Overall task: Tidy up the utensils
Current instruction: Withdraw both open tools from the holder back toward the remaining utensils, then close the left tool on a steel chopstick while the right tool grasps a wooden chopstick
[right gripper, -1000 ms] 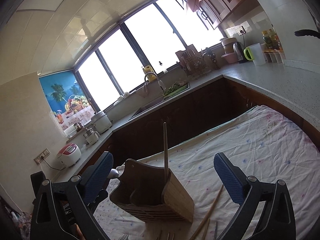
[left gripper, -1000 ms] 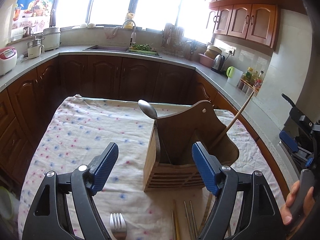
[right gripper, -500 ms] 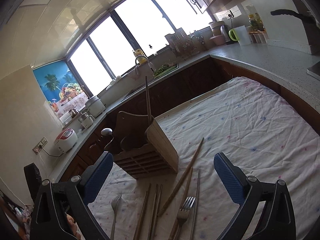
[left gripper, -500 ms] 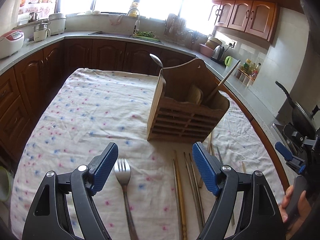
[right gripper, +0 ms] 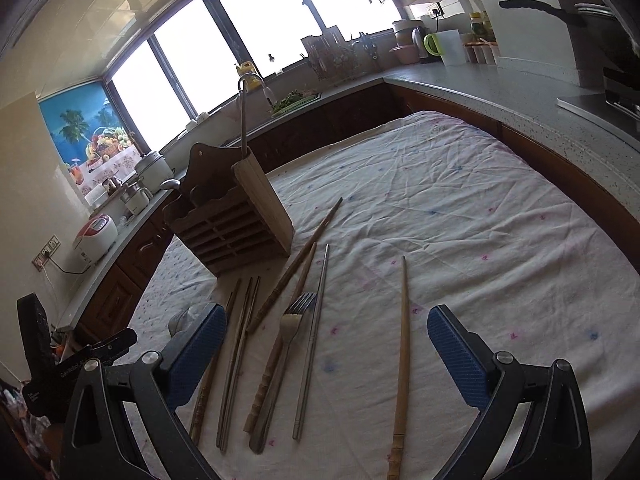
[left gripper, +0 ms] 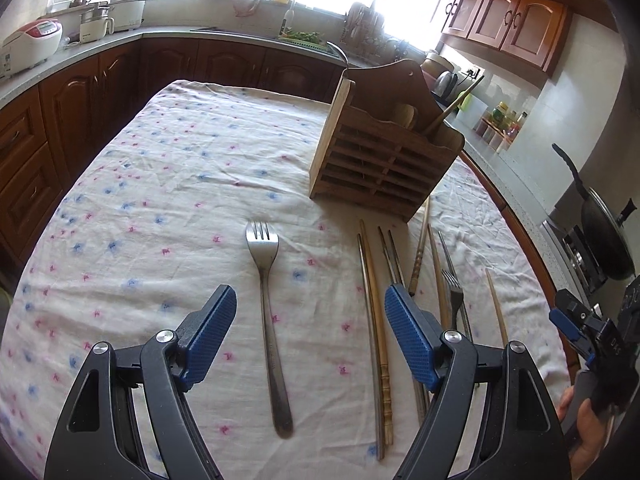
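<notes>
The wooden holder [left gripper: 384, 160] stands at the far side of the cloth-covered table [left gripper: 160, 184], its compartments mostly hidden, with only a spoon bowl [left gripper: 338, 51] and one stick [left gripper: 456, 104] poking out. On the cloth lie two forks, one alone [left gripper: 269, 312] on the left and one [right gripper: 286, 344] among the chopsticks [right gripper: 308, 344], whose overlapping rows I can't count surely. The left gripper [left gripper: 308, 332] gapes wide above the lone fork, touching nothing; the right gripper [right gripper: 326, 356] hangs equally spread over the chopsticks, empty.

a rice cooker [left gripper: 30, 42] sits on the counter, a green kettle [right gripper: 434, 45] and black pan [left gripper: 604, 236] opposite.
</notes>
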A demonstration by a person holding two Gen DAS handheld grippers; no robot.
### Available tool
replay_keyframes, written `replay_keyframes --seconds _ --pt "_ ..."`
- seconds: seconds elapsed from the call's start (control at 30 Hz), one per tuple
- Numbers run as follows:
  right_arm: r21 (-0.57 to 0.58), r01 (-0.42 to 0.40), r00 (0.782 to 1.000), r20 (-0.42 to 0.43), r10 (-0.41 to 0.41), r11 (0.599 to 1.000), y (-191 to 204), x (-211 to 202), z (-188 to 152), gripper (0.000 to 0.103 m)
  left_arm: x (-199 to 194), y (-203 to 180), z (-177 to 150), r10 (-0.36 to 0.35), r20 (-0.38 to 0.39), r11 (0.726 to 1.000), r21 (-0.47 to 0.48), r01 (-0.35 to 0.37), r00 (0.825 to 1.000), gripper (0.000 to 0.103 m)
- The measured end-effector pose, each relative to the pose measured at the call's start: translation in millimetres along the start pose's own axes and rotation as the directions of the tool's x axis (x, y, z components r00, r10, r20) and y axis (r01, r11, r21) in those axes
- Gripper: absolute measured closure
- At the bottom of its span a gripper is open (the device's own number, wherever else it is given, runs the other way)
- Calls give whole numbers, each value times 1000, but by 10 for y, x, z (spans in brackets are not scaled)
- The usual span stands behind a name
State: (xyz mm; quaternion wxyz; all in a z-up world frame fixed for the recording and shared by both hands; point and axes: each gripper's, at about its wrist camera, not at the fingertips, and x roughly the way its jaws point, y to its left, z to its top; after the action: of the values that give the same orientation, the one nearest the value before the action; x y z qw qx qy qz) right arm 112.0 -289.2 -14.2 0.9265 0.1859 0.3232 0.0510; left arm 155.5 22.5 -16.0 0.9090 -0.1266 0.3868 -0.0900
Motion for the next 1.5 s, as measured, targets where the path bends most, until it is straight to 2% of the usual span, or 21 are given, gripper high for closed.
replay_keyframes --seconds 0.43,0.5,0.57,0.67,0.73,0.8,0.87,1.0,1.2,1.5 --pt "-13 28 998 -49 -28 1000 -103 125 -29 2 160 -157 -2 12 -49 999 45 -9 999 25" --pt "-25 35 998 -51 -36 999 -89 150 -23 3 218 -169 5 19 -64 998 53 -16 998 31" --pt "-32 43 997 -58 -45 999 -89 181 -18 6 289 -186 18 17 -87 998 58 -12 996 38" --pt "-36 53 996 -74 -55 998 -112 238 -14 14 361 -231 38 7 -102 998 70 0 995 40" --pt "-38 62 994 -88 -65 997 -129 282 -21 25 414 -280 54 6 -109 996 89 4 994 46" --pt "-37 71 992 -102 -75 997 -151 326 -30 30 493 -319 75 7 -127 995 101 6 992 52" --pt "-36 84 989 -115 -88 996 -180 373 -34 32 582 -350 102 10 -146 994 110 6 989 58" --pt "-26 95 987 -130 -97 995 -240 434 -31 38 719 -403 180 2 -160 992 123 18 987 59" --pt "-40 112 982 -146 -117 993 -268 538 20 46 927 -541 351 -19 -172 986 161 47 985 68" --pt "-89 161 966 -189 -175 983 -314 834 150 57 1364 -754 577 5 -226 968 247 53 974 76"
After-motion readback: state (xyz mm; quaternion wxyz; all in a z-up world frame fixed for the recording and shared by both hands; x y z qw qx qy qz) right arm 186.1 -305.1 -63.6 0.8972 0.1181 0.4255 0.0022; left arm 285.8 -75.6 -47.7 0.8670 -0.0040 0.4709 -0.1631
